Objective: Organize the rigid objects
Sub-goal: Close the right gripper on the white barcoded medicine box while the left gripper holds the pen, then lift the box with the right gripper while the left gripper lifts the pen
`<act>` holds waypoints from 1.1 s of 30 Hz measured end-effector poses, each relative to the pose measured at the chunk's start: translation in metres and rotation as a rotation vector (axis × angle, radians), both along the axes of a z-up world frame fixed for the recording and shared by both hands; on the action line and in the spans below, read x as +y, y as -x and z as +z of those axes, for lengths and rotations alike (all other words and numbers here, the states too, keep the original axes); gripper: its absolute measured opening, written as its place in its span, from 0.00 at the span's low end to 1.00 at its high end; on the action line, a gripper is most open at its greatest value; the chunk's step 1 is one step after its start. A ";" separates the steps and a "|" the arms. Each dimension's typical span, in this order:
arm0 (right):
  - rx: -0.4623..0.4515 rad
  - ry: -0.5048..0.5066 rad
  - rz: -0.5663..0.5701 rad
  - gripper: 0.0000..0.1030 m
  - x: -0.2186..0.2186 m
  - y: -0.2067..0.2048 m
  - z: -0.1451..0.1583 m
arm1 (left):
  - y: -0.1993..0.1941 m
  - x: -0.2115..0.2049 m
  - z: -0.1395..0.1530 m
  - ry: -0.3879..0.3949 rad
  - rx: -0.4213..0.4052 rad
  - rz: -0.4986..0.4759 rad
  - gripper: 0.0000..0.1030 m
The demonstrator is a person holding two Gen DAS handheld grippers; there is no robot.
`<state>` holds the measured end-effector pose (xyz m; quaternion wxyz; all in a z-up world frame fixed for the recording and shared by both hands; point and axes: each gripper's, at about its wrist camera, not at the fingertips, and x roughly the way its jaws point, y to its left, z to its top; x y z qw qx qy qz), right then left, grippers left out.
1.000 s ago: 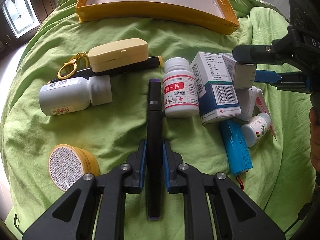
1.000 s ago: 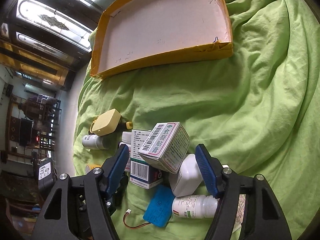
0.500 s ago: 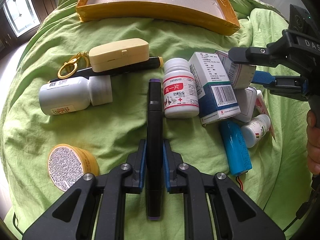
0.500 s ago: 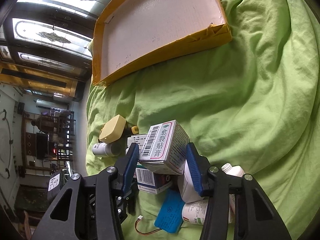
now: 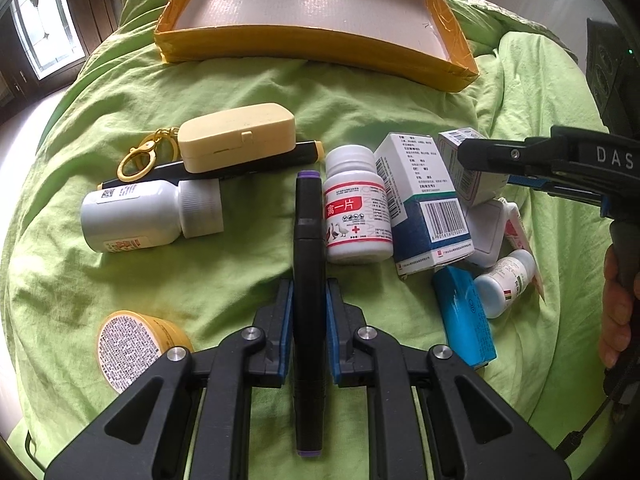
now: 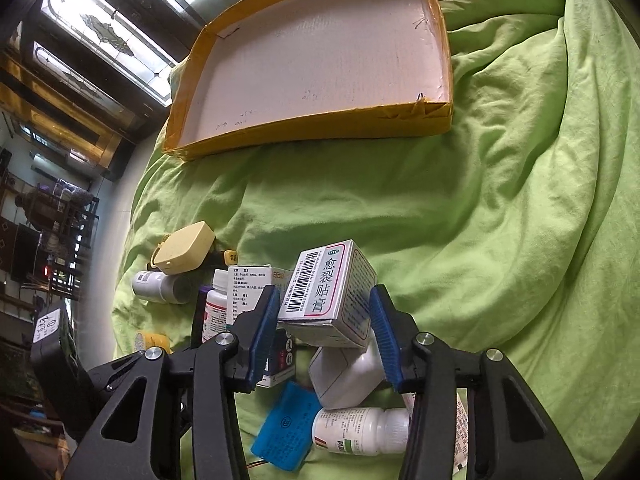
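Left gripper [image 5: 308, 312]: jaws clamped on a black marker with purple end caps [image 5: 308, 240], its length running straight away from me, far tip just beside the white pill bottle with the red-and-white label [image 5: 356, 208].

Right gripper [image 6: 326, 320]: jaws have just been closing, and the white carton with the barcode and pink-bordered label [image 6: 328, 288] sits between them, blue pads on both its sides. Carton is tilted, resting on top of the pile: a white rounded plastic case [image 6: 344, 376] under it, a blue-and-white carton [image 5: 424, 204] to its left.

Near edge of the pile: flat blue battery pack [image 5: 464, 316] and a small white bottle lying on its side [image 5: 504, 284].

Left of the marker: larger white bottle lying on its side [image 5: 152, 216], a cream plastic case with a gold key clasp [image 5: 236, 138] resting on a second black marker with a yellow cap [image 5: 248, 164]. Near left, a round yellow tin with a printed white label [image 5: 132, 348].

Everything lies on a green bedsheet [image 5: 360, 92]. Far side: shallow yellow-taped cardboard tray, white inside [image 5: 312, 44], nothing in it.

A hand [image 5: 616, 304] on the right gripper's handle shows at right edge.
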<state>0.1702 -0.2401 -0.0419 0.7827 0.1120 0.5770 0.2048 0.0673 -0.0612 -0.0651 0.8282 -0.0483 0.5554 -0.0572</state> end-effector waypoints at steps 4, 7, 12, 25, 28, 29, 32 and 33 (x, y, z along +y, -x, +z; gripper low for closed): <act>-0.012 0.001 0.009 0.40 -0.001 0.003 0.003 | 0.000 0.002 0.005 0.033 -0.020 0.009 0.12; -0.023 -0.031 0.013 0.40 -0.001 0.006 0.007 | 0.000 0.005 0.010 0.048 -0.032 0.021 0.12; -0.041 -0.040 0.019 0.40 0.000 0.010 0.012 | 0.000 0.012 0.011 0.063 -0.039 0.039 0.12; -0.101 -0.034 0.023 0.40 0.002 0.016 0.024 | 0.011 0.027 0.018 0.075 -0.058 0.053 0.12; -0.103 -0.035 0.021 0.40 0.002 0.017 0.024 | 0.011 0.028 0.019 0.076 -0.059 0.056 0.12; -0.104 -0.035 0.021 0.40 0.002 0.017 0.024 | 0.011 0.028 0.019 0.076 -0.061 0.056 0.12; -0.108 -0.038 0.017 0.40 0.002 0.017 0.025 | 0.011 0.028 0.020 0.078 -0.065 0.058 0.12; -0.110 -0.039 0.016 0.40 0.002 0.017 0.025 | 0.012 0.028 0.020 0.079 -0.066 0.059 0.12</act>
